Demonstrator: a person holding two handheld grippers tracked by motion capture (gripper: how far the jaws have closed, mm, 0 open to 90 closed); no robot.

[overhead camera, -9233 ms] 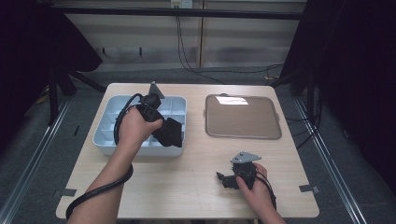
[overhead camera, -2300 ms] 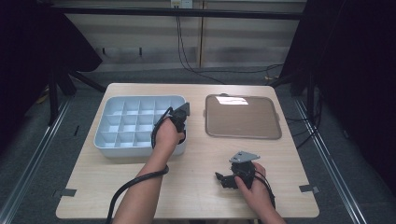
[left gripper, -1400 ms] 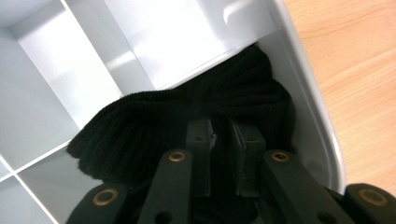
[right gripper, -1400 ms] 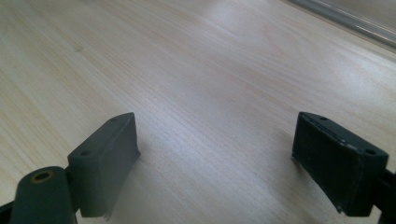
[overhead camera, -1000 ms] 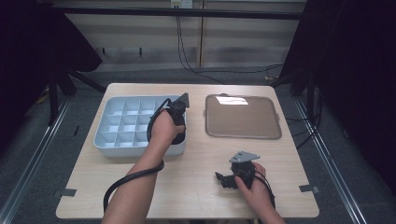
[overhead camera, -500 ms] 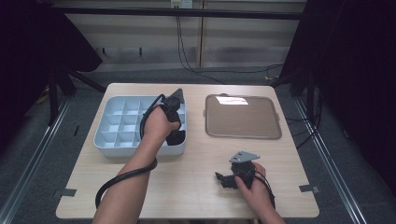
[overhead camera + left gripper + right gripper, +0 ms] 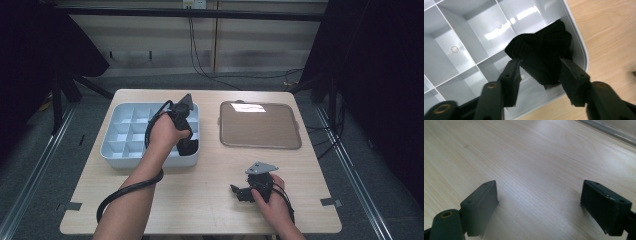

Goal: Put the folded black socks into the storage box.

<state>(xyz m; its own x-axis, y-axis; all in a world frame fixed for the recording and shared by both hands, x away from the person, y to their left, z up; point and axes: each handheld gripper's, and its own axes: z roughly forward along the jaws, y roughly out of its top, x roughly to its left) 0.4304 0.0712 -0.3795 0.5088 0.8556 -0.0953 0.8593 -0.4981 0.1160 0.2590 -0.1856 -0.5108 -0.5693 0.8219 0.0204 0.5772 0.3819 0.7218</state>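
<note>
My left gripper [image 7: 537, 71] had just been opening its jaws, which now stood loosely either side of the black ribbed knitted cloth bundle [image 7: 541, 53], already lying in the corner compartment of the pale grey plastic divider tray [image 7: 474, 30] ahead. Earlier I had carried it above the tray; only withdrawing remained. My right gripper [image 7: 539, 205] rested wide open and empty on the light wooden table [image 7: 524, 157].

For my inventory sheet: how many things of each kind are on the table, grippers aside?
Grey divided bin: 1
Black cloth: 1
Brown tray: 1
Total: 3
</note>
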